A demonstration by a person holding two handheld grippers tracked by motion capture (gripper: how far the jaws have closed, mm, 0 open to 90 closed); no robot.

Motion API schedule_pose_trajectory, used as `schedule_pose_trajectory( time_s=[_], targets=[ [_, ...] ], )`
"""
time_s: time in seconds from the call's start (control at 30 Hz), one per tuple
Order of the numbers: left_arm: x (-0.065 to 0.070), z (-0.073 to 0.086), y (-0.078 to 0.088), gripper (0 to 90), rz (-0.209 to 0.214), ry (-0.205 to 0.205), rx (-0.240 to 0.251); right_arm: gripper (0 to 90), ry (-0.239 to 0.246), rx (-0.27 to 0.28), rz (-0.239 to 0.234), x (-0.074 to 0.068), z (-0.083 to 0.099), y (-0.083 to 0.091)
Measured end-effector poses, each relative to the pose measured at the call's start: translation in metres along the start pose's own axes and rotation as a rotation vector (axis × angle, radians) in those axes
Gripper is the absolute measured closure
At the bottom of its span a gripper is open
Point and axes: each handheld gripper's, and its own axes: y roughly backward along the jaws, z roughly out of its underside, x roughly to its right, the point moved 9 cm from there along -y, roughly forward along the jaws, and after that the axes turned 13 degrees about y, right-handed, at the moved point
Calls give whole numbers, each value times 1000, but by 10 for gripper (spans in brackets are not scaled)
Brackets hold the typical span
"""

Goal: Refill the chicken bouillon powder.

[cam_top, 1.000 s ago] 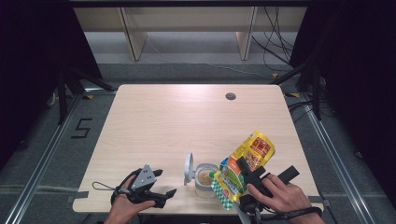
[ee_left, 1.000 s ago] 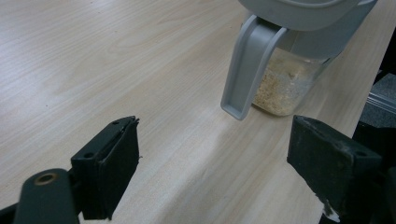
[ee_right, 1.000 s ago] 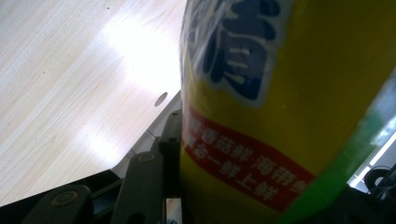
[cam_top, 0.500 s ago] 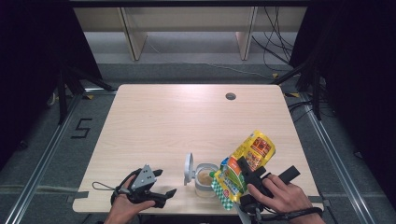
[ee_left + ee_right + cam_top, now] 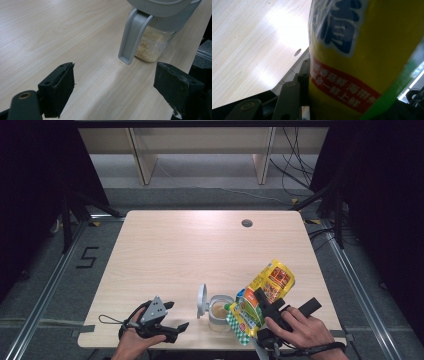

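presently the right hand-held gripper [image 5: 262, 301] is clenched on a yellow and green snack bag [image 5: 260, 302], held tilted with its lower end over the open jar [image 5: 220, 312] near the front edge of the counter [image 5: 200, 250]. jar holds pale grains; its grey lid [image 5: 201, 301] stands flipped up on the left side. left hand-held gripper [image 5: 172, 317] rests on the counter just left of the jar, jaws spread wide, nothing between them.
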Motion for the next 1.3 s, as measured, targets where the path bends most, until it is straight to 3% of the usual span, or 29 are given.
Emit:
schedule_pose_trajectory(
  time_s=[0.17, 0.2, 0.33, 0.5, 0.53, 1.3],
  targets=[
    [-1, 0, 0, 160, -3, -4, -3, 628, -4, 8, -24, -2, -1, -1],
    [-1, 0, 0, 159, -3, -4, -3, 628, 0, 1, -3, 0, 0, 0],
    [0, 0, 0, 160, -2, -1, 4, 628, -1, 3, 0, 0, 0, 0],
    [0, 0, 0, 160, -2, -1, 5, 629, 1, 4, -4, -1, -1, 0],
    [0, 0, 0, 160, -2, 0, 2, 629, -4, 11, -24, -2, -1, -1],
    [-1, 0, 0, 160, -3, -2, -5, 629, -5, 13, -22, -2, -1, -1]
  ],
)
